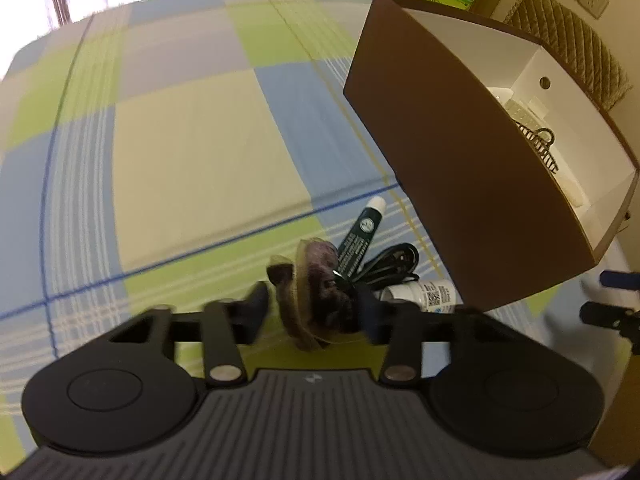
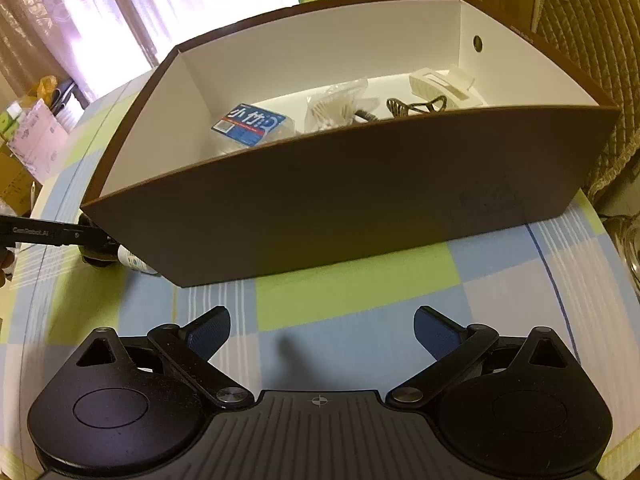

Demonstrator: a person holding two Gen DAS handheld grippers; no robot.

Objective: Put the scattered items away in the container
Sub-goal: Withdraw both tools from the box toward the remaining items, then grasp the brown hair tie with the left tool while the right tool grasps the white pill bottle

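A brown, fuzzy scrunchie edged with sheer fabric is gripped between the two fingers of the left gripper, whose jaws are drawn in against its sides, low over the checked tablecloth. Just beyond it, a dark green tube with a white cap, a coiled black cable and a small white bottle are seen lying close together beside the near corner of the brown cardboard box. The right gripper is held with its jaws spread wide and nothing between them, above the cloth in front of the box's long brown wall. Inside the white-lined box, a blue packet, a clear bag of cotton swabs, a dark hair claw and a white plastic item are already gathered. In the right wrist view, the left gripper is seen at the box's left end.
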